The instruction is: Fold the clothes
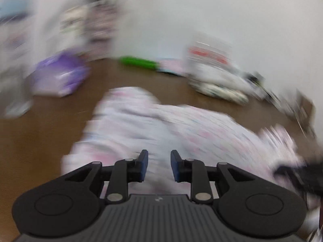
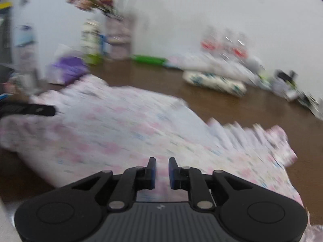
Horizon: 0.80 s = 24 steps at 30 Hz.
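Brown wood is showing as the counter (image 2: 232, 109) all around one pale, pink-patterned garment (image 2: 121, 129), which is lying spread and rumpled across the middle. I am seeing bare room along its far edge and to its right, before the clutter by the wall: one purple bundle (image 1: 60, 74), one green object (image 1: 139, 62), and a white pile (image 2: 216, 80) too blurred to count. My left gripper (image 1: 159, 166) is hovering over the cloth with its jaws apart. My right gripper (image 2: 162, 172) is showing a narrow gap between its jaws, with the cloth directly behind it.
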### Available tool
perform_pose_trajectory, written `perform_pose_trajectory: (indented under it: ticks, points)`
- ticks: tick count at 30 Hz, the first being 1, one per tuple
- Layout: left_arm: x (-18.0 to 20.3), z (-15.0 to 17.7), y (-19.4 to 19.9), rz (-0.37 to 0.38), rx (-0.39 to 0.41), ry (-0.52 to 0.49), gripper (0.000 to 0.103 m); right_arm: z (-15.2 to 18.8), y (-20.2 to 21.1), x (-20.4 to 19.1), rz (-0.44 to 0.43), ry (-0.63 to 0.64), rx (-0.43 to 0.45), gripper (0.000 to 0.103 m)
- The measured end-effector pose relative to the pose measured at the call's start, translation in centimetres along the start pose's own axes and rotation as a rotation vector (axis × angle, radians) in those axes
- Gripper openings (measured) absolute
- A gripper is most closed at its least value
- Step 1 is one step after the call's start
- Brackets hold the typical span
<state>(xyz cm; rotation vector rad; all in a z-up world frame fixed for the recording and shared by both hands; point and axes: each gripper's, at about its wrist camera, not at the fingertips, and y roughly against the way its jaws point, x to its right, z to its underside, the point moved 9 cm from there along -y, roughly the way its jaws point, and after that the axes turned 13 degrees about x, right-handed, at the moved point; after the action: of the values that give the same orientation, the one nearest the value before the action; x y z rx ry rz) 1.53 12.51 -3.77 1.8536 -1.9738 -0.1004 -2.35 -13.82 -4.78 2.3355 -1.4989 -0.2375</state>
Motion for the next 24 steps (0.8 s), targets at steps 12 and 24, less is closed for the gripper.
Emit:
perform_pose_trajectory:
  ticks: [12,24]
  points:
    - [5.3,4.3,6.5,0.052,-0.043,-0.253,0.034,0.4,-0.4,-12.5,-0.345,0.128,0.012,0.012]
    - [3.7,4.7,5.5,0.015,-0.050,-0.272,0.033,4.2,6.4,2.3,0.018,-0.070,-0.010,0.018]
